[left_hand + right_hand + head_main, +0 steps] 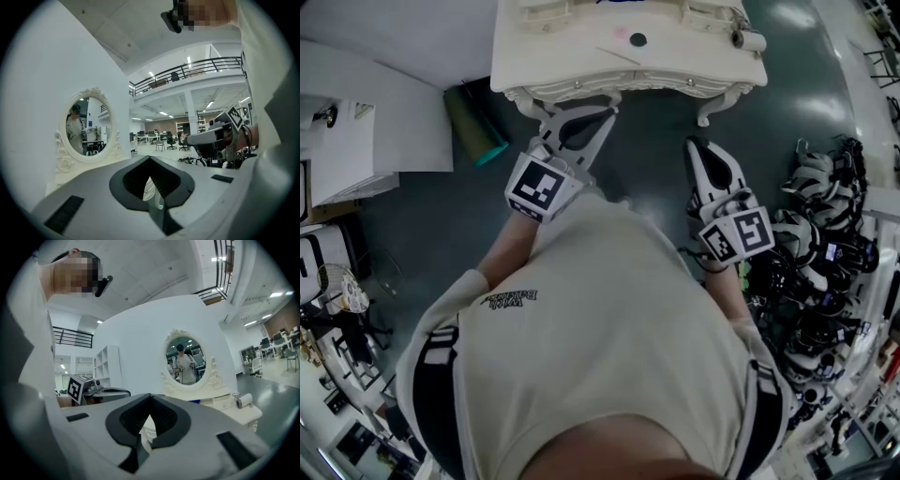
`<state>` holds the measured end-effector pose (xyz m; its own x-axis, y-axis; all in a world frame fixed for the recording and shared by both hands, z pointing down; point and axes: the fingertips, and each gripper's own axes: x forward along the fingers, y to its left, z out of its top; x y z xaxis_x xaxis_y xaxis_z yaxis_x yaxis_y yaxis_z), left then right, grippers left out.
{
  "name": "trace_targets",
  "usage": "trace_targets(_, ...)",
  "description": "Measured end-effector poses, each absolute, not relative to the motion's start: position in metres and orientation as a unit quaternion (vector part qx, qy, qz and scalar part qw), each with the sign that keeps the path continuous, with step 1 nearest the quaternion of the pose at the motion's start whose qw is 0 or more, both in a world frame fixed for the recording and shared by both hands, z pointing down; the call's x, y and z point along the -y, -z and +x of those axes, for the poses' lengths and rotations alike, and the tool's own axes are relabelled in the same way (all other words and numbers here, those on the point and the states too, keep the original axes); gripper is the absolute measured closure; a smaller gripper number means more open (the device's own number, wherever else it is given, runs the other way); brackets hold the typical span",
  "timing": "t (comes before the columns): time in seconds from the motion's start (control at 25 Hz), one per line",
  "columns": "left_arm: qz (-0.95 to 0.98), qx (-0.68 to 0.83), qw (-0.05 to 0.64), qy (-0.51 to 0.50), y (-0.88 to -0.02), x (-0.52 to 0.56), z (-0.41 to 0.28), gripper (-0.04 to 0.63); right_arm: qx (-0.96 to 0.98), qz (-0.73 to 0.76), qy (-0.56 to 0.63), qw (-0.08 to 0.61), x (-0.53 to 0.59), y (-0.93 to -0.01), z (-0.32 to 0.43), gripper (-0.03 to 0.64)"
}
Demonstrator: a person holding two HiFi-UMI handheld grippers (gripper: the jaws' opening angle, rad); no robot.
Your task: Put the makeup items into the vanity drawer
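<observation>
The white vanity (pixel 581 67) stands at the top of the head view, its front drawer with small knobs closed. On its top lie a small dark round item (pixel 638 39), a thin pencil-like stick (pixel 619 56) and a pale roll (pixel 750 39); the roll (pixel 243 400) also shows in the right gripper view. My left gripper (pixel 577 122) is held just before the vanity's front edge, shut and empty (pixel 152 187). Out to the right, over the floor near the vanity leg, my right gripper (pixel 698 150) is shut with nothing in it (pixel 143 434). The oval mirror (pixel 186 361) faces both.
A teal rolled object (pixel 475 127) leans on the floor left of the vanity. A white cabinet (pixel 366 122) stands further left. A heap of black and white devices (pixel 825 244) lies on the floor at the right. My torso fills the lower head view.
</observation>
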<state>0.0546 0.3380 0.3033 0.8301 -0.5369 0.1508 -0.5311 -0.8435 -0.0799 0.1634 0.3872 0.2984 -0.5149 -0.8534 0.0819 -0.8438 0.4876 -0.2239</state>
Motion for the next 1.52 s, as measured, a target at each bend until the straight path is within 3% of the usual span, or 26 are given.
trace_targets(0.6,-0.948,-0.306,0.037,0.079,-0.304,-0.302,0.055,0.581,-0.878,-0.470,0.093,0.029,-0.336,-0.292,0.165,0.614)
trace_targets(1.52,-0.956,-0.280,0.014,0.088,-0.314,-0.122,0.050,0.581,-0.862,-0.492,0.122,0.013,-0.160,-0.307,0.155,0.614)
